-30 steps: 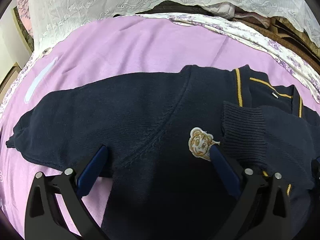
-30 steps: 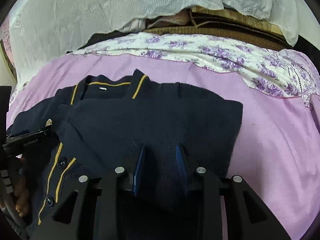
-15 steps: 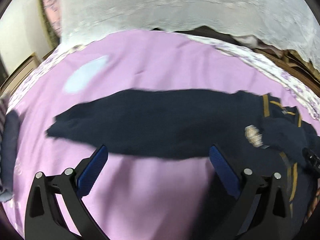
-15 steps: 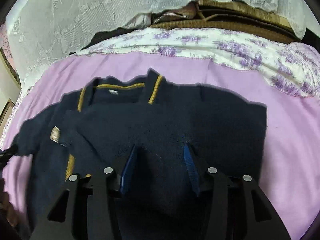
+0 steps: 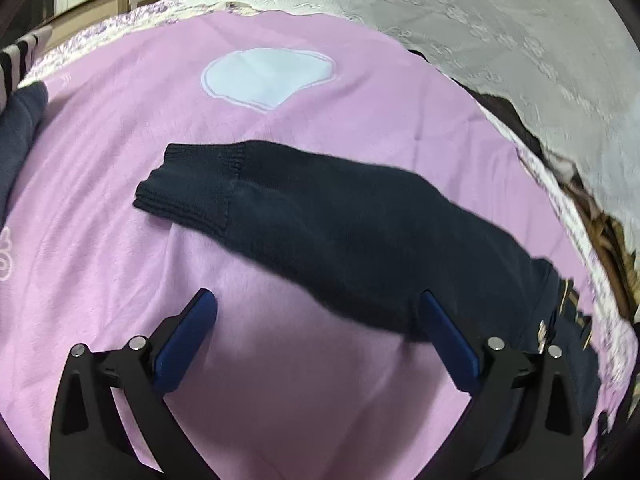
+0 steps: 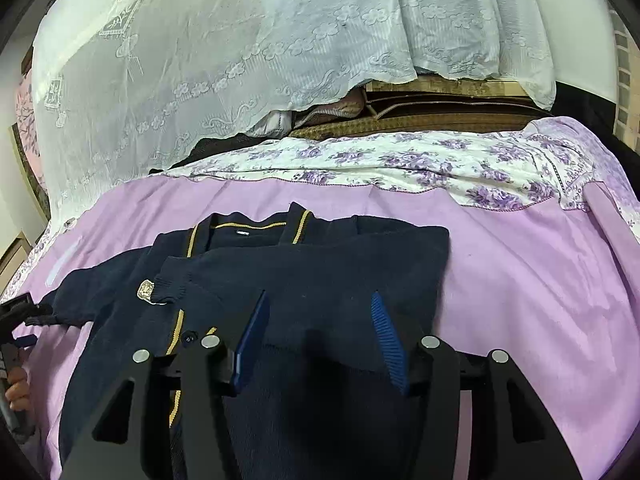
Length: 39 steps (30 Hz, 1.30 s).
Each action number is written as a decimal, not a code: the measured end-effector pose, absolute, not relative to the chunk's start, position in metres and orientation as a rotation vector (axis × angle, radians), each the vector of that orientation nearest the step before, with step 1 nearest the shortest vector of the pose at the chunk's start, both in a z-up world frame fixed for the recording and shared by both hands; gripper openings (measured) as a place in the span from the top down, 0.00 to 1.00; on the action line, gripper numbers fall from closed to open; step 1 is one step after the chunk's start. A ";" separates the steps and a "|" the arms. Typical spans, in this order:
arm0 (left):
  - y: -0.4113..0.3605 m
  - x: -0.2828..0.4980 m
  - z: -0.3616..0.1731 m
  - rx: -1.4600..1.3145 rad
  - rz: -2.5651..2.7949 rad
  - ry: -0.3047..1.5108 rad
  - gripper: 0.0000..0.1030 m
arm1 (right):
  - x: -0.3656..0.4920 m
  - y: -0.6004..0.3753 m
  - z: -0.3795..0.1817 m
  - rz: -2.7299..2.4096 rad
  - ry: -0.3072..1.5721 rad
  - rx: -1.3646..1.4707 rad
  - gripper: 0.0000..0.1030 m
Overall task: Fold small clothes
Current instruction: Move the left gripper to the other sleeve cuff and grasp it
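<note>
A small navy cardigan point(image 6: 320, 264) with yellow trim and a badge lies on the pink sheet point(image 6: 520, 272); its right sleeve is folded across the chest. Its left sleeve point(image 5: 320, 216) stretches flat across the sheet, ribbed cuff point(image 5: 188, 192) at the far left. My left gripper point(image 5: 316, 308) is open and empty, just short of the sleeve, its right finger at the sleeve's near edge. My right gripper point(image 6: 318, 316) is open and empty, over the cardigan's lower body. The left gripper also shows at the left edge of the right wrist view point(image 6: 20, 312).
A pale heart patch point(image 5: 268, 76) is on the sheet beyond the cuff. Dark folded clothes point(image 5: 20, 128) lie at the left edge. A floral sheet point(image 6: 400, 164) and white lace cloth point(image 6: 240, 48) lie behind, over dark bundles.
My left gripper has swung left from over the cardigan's chest to the outstretched sleeve. My right gripper has opened wider and drawn back a little over the body.
</note>
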<state>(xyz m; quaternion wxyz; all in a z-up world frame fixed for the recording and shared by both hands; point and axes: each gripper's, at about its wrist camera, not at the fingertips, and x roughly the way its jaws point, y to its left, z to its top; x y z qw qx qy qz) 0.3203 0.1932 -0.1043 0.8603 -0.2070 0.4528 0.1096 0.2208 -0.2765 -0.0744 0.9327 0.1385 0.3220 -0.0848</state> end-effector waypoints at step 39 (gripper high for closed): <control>0.228 0.348 -0.093 -0.473 0.348 0.852 0.82 | 0.236 -0.281 -0.103 -0.152 0.763 0.321 0.26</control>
